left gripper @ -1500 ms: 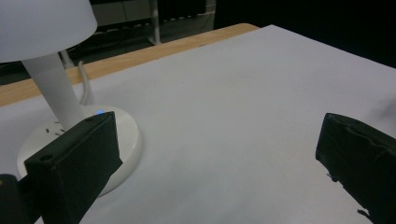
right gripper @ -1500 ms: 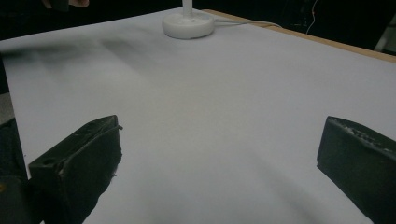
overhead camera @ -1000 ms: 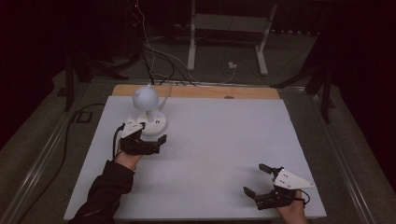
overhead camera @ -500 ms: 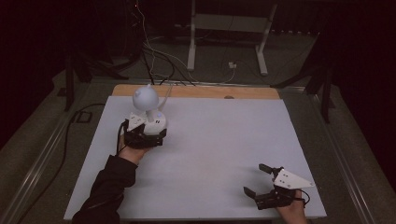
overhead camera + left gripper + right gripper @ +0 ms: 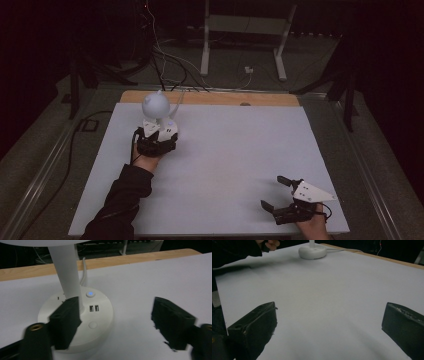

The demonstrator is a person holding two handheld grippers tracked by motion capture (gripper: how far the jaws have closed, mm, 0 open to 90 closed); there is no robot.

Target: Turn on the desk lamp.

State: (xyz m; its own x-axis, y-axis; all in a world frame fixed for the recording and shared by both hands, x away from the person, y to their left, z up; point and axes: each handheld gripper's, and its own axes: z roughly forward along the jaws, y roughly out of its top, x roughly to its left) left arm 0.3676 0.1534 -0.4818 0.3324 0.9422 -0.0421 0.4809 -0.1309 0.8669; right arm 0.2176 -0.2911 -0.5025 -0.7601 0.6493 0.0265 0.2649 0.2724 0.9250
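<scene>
Standing at the far left of the white table top is a small white desk lamp: round base, upright stem, globe-like head. On the base, the left gripper view shows a lit blue button, two USB ports and a second round button nearer the camera. A white cable runs from the base back over the wooden strip at the table's far edge.

Left gripper: jaws spread wide. One jaw overlaps the base and stem foot; the other hangs over bare table to the side. Nothing held; contact with the base cannot be judged.

Right gripper: near right corner, well apart from the lamp, jaws wide open, holding nothing, bare table between them and the lamp.

Surroundings: dark floor, cables behind the table, a white metal stand farther back, another cable along the left side.
</scene>
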